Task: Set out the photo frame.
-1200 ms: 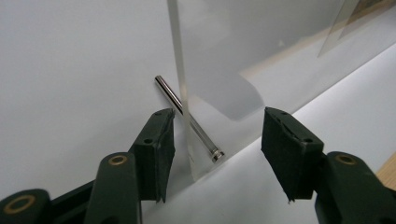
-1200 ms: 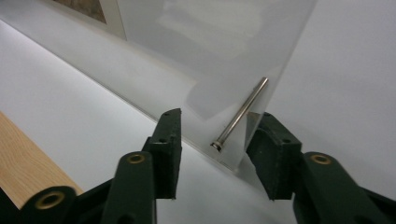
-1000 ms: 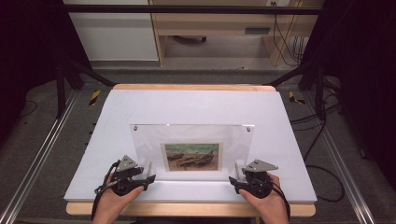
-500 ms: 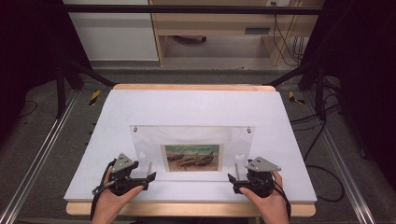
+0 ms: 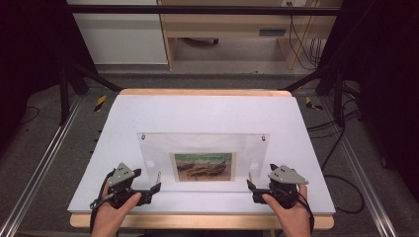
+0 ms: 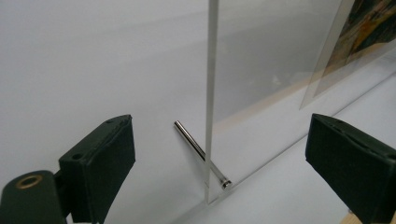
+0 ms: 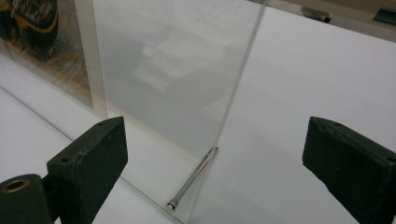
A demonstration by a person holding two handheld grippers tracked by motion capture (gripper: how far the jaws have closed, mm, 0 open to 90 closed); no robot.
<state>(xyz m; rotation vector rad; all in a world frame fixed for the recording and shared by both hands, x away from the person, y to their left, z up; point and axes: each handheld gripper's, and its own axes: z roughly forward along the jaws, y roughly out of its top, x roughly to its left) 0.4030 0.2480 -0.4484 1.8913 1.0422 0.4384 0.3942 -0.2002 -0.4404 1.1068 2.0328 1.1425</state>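
Note:
A clear acrylic picture frame (image 5: 202, 148) stands upright on the white table (image 5: 197, 111), with a boat picture (image 5: 202, 166) at its middle. My left gripper (image 5: 154, 184) is open by the frame's lower left corner. In the left gripper view the panel's edge (image 6: 210, 93) and a metal support pin (image 6: 198, 151) lie between the spread jaws of the left gripper (image 6: 224, 161), untouched. My right gripper (image 5: 251, 185) is open at the lower right corner. The right gripper view has the right gripper (image 7: 219, 163) astride the panel (image 7: 173, 70) and its pin (image 7: 194, 179).
The table's wooden front edge (image 5: 197, 221) runs just behind my hands. Metal rails (image 5: 39, 168) flank the table on the floor, with cables (image 5: 341, 182) at the right. A cabinet (image 5: 118, 34) and a wooden bench (image 5: 227, 24) stand beyond the far edge.
Both grippers have drifted slightly outward, the left one leftward and the right one rightward. The frame stands where it was.

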